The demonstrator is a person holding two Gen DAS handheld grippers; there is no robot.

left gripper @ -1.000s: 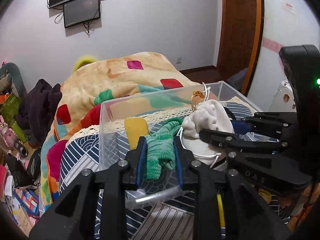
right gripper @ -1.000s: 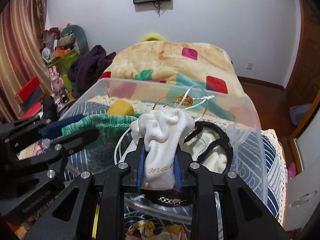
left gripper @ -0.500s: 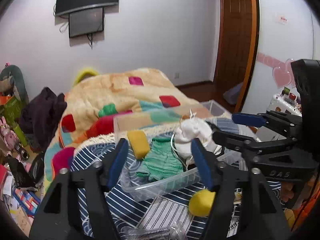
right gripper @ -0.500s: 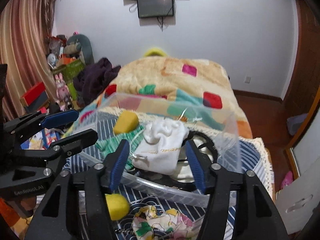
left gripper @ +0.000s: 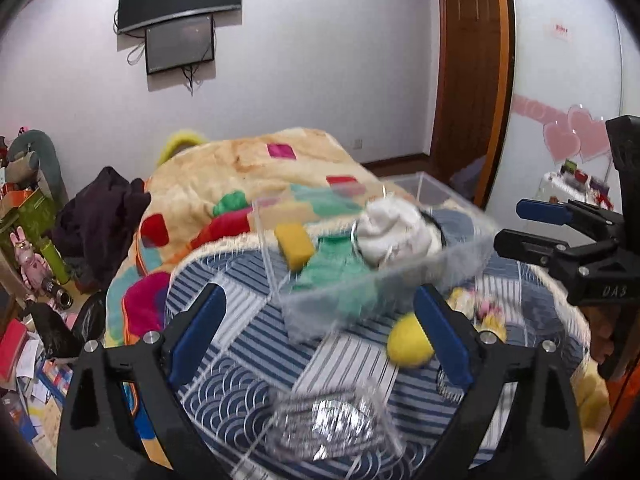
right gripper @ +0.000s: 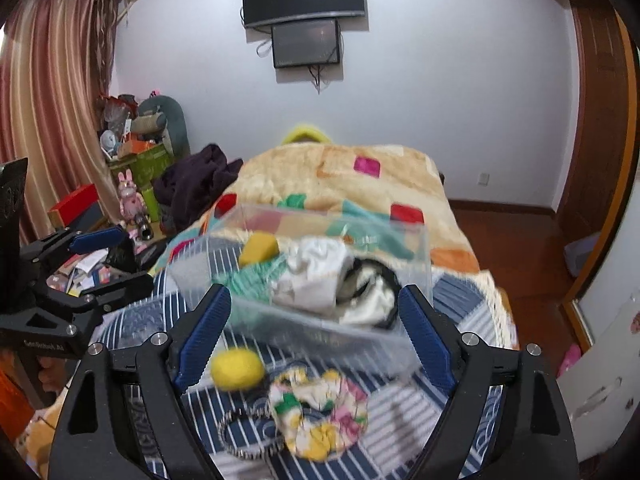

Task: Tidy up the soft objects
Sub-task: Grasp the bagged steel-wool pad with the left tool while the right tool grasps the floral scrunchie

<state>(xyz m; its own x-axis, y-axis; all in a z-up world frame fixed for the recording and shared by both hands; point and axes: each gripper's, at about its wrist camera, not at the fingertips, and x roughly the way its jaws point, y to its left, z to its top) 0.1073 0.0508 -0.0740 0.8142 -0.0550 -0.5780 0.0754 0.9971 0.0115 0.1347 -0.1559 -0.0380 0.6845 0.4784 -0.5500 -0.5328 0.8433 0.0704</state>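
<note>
A clear plastic bin [left gripper: 472, 240] [right gripper: 416, 256] on the striped bed cover holds a white drawstring pouch [left gripper: 394, 230] [right gripper: 316, 272], a green knit cloth [left gripper: 332, 264] [right gripper: 248, 278], a yellow sponge [left gripper: 294, 242] [right gripper: 258, 248] and a black-rimmed white item [right gripper: 368, 292]. A yellow ball [left gripper: 408, 340] [right gripper: 236, 368] and a floral scrunchie [right gripper: 320, 416] lie in front of the bin. My left gripper [left gripper: 320, 340] and right gripper [right gripper: 312, 340] are both open, empty and held back from the bin.
A shiny foil-like item in clear plastic [left gripper: 332, 424] lies nearest the left gripper. A dark patterned band [right gripper: 240, 436] lies beside the scrunchie. A patchwork blanket [left gripper: 248, 176] covers the bed behind. Clutter [left gripper: 32, 240] fills the floor at left. A wooden door [left gripper: 468, 80] is at right.
Both grippers opened, leaving the green cloth and the white pouch in the bin, then drew back and up from it.
</note>
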